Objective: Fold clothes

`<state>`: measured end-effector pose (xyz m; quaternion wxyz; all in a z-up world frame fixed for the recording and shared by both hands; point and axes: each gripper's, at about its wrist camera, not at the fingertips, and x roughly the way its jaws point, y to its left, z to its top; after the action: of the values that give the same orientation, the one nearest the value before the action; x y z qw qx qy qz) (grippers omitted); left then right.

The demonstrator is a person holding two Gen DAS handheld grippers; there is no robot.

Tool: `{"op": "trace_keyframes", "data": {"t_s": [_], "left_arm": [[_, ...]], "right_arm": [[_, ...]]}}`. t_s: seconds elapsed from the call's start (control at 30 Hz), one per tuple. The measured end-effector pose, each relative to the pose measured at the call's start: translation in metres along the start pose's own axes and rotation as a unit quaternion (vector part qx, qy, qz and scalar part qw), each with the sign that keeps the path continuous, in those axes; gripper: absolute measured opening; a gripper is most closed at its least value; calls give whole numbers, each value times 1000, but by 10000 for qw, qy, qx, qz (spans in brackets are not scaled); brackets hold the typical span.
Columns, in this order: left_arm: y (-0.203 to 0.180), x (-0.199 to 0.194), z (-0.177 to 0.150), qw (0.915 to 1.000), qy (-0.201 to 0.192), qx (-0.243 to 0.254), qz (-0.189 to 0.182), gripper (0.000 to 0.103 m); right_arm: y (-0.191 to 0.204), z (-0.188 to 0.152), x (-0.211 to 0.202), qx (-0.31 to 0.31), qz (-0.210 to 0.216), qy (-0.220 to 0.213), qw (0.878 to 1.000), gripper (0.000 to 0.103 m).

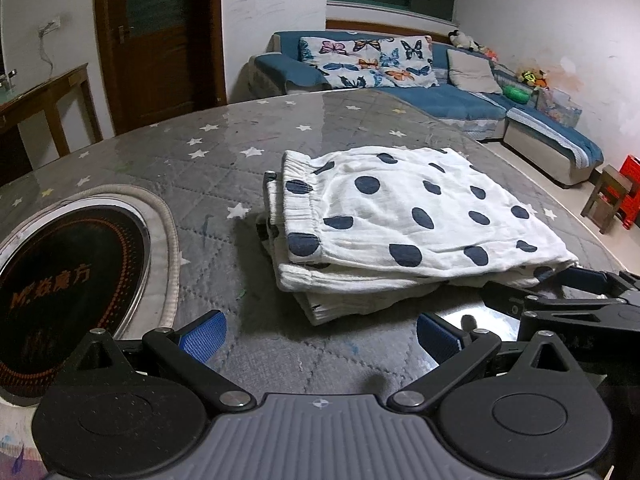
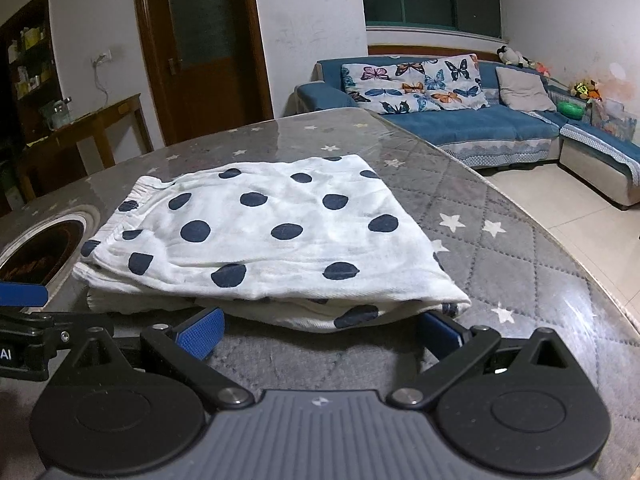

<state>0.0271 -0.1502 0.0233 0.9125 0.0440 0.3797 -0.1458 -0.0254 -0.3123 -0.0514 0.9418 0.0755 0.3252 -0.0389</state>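
A white garment with dark blue dots (image 1: 396,220) lies folded in a flat stack on the grey star-print table cover (image 1: 224,148); its elastic waistband faces left. My left gripper (image 1: 320,338) is open just short of the stack's near left corner, nothing between its blue pads. The right gripper's black body and blue finger show at the right edge (image 1: 576,300), at the stack's near right corner. In the right wrist view the same folded garment (image 2: 264,236) fills the middle, and my right gripper (image 2: 320,334) stands open right at its near edge, touching or almost touching the cloth.
A round black induction plate (image 1: 68,280) is set into the table at the left. The table's curved edge (image 2: 560,216) drops to a tiled floor on the right. Behind stand a blue sofa (image 1: 440,92) with butterfly cushions, a wooden door (image 2: 204,52) and a side table (image 2: 96,128).
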Motion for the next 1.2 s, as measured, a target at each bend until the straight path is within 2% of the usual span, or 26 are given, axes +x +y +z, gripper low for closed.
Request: {"op": "trace_keyframes", "data": {"t_s": [0.33,0.57,0.83,1.0,1.2], "left_arm": [[-1,4,0,9996,65,-204,161,103],[-4,1,-3,9996,40,-123,263,103],[-6,-10,0,9998,-148,56,118,103],[-3,-12,17,9992,-370,147,91,103],[5,-4,40,9981,-538,52,299,103]], "right_arm": [[2,-2,1,-91,-9,-23,10000,103],[-1,-3,-1,-12,41,-98,9999,103],[1,-5,-14,-103,-98,-192,9997,103],[0,11,-22,-336,-98,-356,9988,103],[-1,40,-1,-346,232,-254,9988,103]]}}
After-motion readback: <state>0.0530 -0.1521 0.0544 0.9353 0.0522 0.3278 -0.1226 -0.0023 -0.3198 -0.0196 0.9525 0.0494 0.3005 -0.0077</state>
